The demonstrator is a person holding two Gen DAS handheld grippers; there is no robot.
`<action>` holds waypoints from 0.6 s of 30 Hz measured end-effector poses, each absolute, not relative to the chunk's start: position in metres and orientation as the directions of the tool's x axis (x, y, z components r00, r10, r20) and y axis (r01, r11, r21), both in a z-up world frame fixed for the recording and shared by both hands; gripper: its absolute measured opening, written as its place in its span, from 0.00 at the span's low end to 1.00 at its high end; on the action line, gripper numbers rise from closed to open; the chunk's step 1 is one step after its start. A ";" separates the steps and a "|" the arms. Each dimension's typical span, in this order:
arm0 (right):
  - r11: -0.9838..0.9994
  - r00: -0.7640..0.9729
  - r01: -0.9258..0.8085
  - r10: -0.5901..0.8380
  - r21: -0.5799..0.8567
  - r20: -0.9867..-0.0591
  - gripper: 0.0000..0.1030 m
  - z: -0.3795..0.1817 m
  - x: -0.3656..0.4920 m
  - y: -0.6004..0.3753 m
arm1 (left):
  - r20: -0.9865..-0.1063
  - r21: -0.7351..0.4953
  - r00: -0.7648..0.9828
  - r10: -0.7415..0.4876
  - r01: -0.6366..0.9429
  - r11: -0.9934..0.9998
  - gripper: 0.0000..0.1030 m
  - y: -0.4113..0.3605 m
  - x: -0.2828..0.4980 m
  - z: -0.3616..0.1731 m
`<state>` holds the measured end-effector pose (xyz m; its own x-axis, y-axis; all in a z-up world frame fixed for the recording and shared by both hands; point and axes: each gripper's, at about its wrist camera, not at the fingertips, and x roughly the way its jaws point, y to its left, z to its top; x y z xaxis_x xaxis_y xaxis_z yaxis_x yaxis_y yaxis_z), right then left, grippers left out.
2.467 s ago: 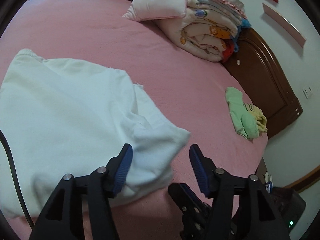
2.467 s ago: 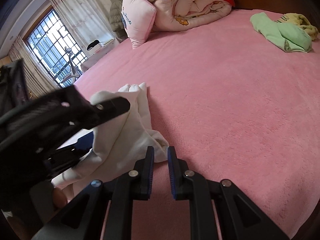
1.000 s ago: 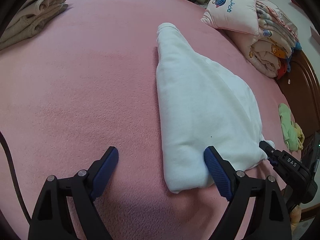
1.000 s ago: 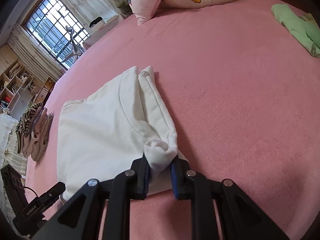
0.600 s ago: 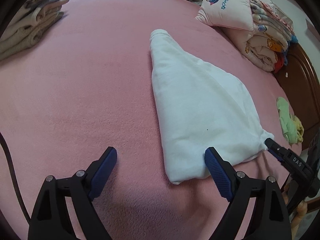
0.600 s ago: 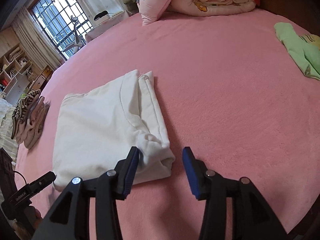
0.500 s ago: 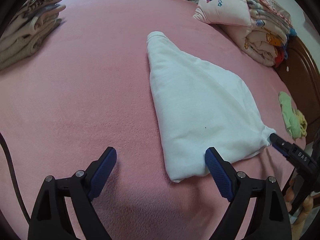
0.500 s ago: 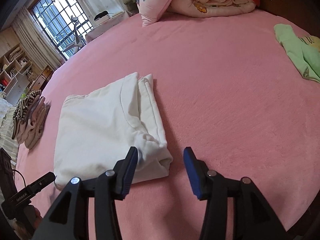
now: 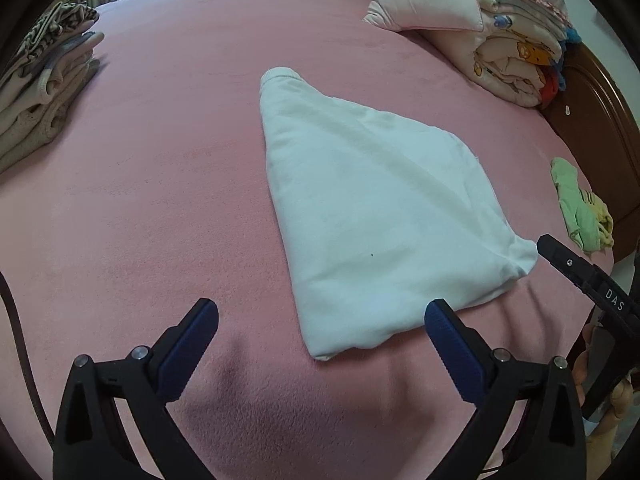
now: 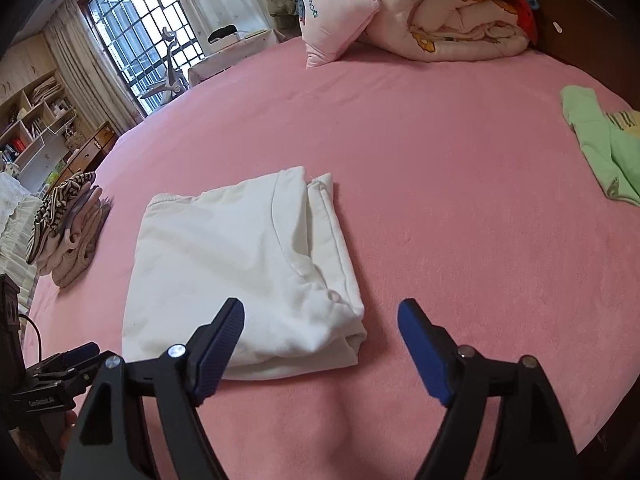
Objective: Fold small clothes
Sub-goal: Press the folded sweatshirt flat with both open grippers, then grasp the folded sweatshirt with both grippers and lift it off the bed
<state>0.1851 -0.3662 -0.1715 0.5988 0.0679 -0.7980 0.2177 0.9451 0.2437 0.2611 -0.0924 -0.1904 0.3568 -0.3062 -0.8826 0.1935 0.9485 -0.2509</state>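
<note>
A white garment [image 9: 372,216] lies folded flat on the pink bed [image 9: 160,160]; it also shows in the right wrist view [image 10: 240,268]. My left gripper [image 9: 320,330] is open and empty, just short of the garment's near corner. My right gripper [image 10: 322,334] is open and empty, its jaws standing either side of the garment's near right corner, a little above the bed. The right gripper's tip [image 9: 580,276] shows at the right edge of the left wrist view, beside the garment's corner.
A stack of folded clothes [image 9: 40,92] sits at the bed's left edge, also in the right wrist view [image 10: 68,228]. A green and yellow garment [image 10: 600,144] lies at the right. A pillow [image 10: 336,8] and rolled quilt [image 10: 452,16] lie at the head, by the wooden headboard [image 9: 600,120].
My right gripper let go of the garment's corner, opened wide and drew back. The garment now lies flat and folded. My left gripper stayed open and drew back slightly.
</note>
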 end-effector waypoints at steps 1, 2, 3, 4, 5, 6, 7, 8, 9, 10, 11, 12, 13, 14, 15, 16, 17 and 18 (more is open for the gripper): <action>0.946 0.598 0.215 0.070 0.244 -0.799 0.77 -0.171 0.187 -0.366 | -0.882 -0.250 0.360 -0.306 0.193 0.949 1.00 -0.092 0.262 -0.189; 0.948 0.597 0.206 0.077 0.245 -0.799 0.77 -0.170 0.189 -0.365 | -0.881 -0.248 0.362 -0.304 0.195 0.949 1.00 -0.092 0.265 -0.187; 0.951 0.597 0.191 0.084 0.244 -0.798 0.77 -0.170 0.191 -0.364 | -0.881 -0.248 0.362 -0.305 0.197 0.949 1.00 -0.094 0.266 -0.186; 0.955 0.597 0.177 0.087 0.236 -0.798 0.77 -0.170 0.194 -0.363 | -0.880 -0.250 0.361 -0.308 0.198 0.948 1.00 -0.093 0.268 -0.186; 0.961 0.593 0.164 0.083 0.221 -0.801 0.77 -0.169 0.197 -0.361 | -0.879 -0.256 0.360 -0.313 0.198 0.946 1.00 -0.093 0.271 -0.184; 0.967 0.589 0.148 0.084 0.209 -0.804 0.77 -0.169 0.201 -0.360 | -0.877 -0.264 0.359 -0.320 0.198 0.944 1.00 -0.092 0.275 -0.183; 0.970 0.584 0.136 0.087 0.202 -0.807 0.77 -0.170 0.205 -0.359 | -0.874 -0.271 0.359 -0.327 0.197 0.942 1.00 -0.091 0.279 -0.182; 0.973 0.574 0.127 0.089 0.195 -0.814 0.77 -0.172 0.210 -0.359 | -0.870 -0.284 0.358 -0.339 0.198 0.938 1.00 -0.090 0.284 -0.181; 0.973 0.564 0.121 0.094 0.194 -0.821 0.77 -0.175 0.215 -0.360 | -0.866 -0.297 0.357 -0.350 0.196 0.935 1.00 -0.088 0.290 -0.181; 0.973 0.550 0.119 0.102 0.198 -0.829 0.77 -0.179 0.221 -0.363 | -0.862 -0.307 0.359 -0.358 0.191 0.932 1.00 -0.086 0.294 -0.181; 0.972 0.536 0.116 0.113 0.205 -0.837 0.77 -0.183 0.226 -0.364 | -0.858 -0.318 0.362 -0.364 0.182 0.931 1.00 -0.085 0.299 -0.182; 0.969 0.518 0.113 0.130 0.219 -0.845 0.77 -0.188 0.231 -0.367 | -0.853 -0.333 0.366 -0.373 0.170 0.928 1.00 -0.083 0.305 -0.184; 0.965 0.500 0.109 0.155 0.239 -0.852 0.77 -0.193 0.237 -0.370 | -0.847 -0.347 0.368 -0.383 0.161 0.924 1.00 -0.081 0.310 -0.185; 0.960 0.482 0.108 0.178 0.259 -0.858 0.77 -0.200 0.241 -0.373 | -0.842 -0.365 0.366 -0.396 0.152 0.918 1.00 -0.079 0.315 -0.188; 0.953 0.463 0.108 0.203 0.283 -0.863 0.77 -0.206 0.246 -0.376 | -0.838 -0.385 0.359 -0.410 0.143 0.912 1.00 -0.078 0.320 -0.192; 0.944 0.447 0.107 0.234 0.311 -0.863 0.77 -0.212 0.251 -0.380 | -0.836 -0.402 0.349 -0.423 0.134 0.906 1.00 -0.077 0.325 -0.197; 0.934 0.429 0.104 0.269 0.343 -0.862 0.77 -0.220 0.256 -0.383 | -0.835 -0.420 0.334 -0.437 0.125 0.899 1.00 -0.076 0.328 -0.202; 0.926 0.414 0.105 0.291 0.362 -0.863 0.77 -0.226 0.260 -0.386 | -0.835 -0.439 0.316 -0.450 0.112 0.892 1.00 -0.075 0.332 -0.209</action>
<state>0.2598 -0.3863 -0.2261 0.4137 0.2906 -0.8628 0.1053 0.9260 0.3624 0.3316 -0.0753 -0.2091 0.3159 -0.4502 -0.8351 0.1117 0.8918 -0.4385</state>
